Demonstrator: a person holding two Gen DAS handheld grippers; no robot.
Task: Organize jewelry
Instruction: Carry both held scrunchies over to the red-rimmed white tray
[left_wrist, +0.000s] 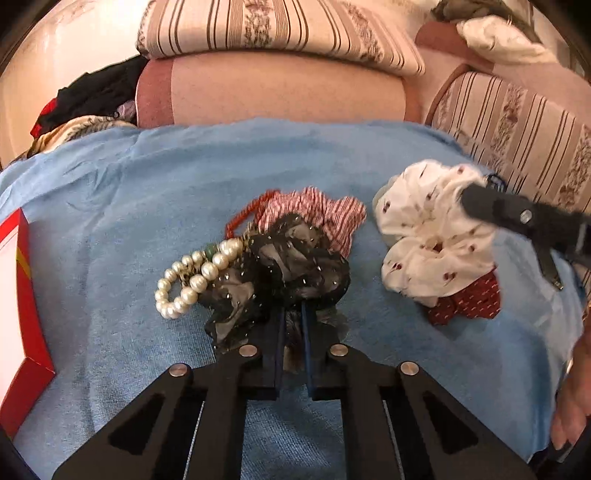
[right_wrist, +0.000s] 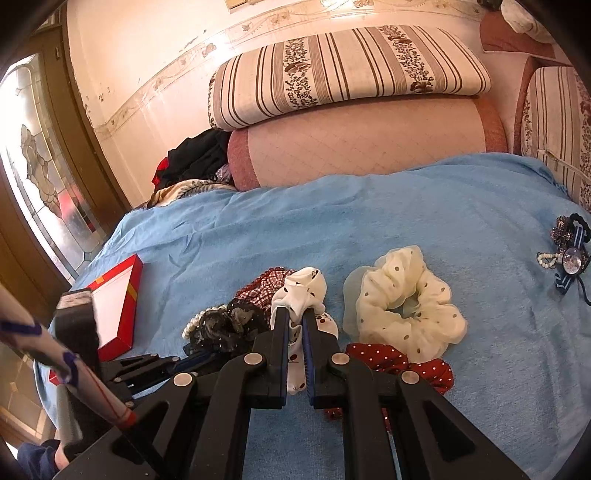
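A blue blanket is spread over a sofa, with striped cushions and a pink backrest seen behind it. A pile of hair ties and jewelry lies on the blanket.

The black scrunchie, sheer and flecked with small beads, is gripped by the left gripper, whose jaws are nearly closed on its near edge. Touching its left side lies a pearl bracelet. Just behind it a red bead string and a red-striped scrunchie are partly covered by it.

To the right, the white scrunchie with red dots is pinched between the narrowly parted jaws of the right gripper and is raised off the blanket. Under it, at the near right, a red dotted scrunchie is seen. Just beside that, farther right, a cream scrunchie with brown dots lies flat on the blanket.

Well apart at the far right edge, a dark hair tie with a bow and a small pearl string rests on the blanket. A red box with a white inside lies at the left edge. Dark clothes are heaped at the far left beside the backrest.
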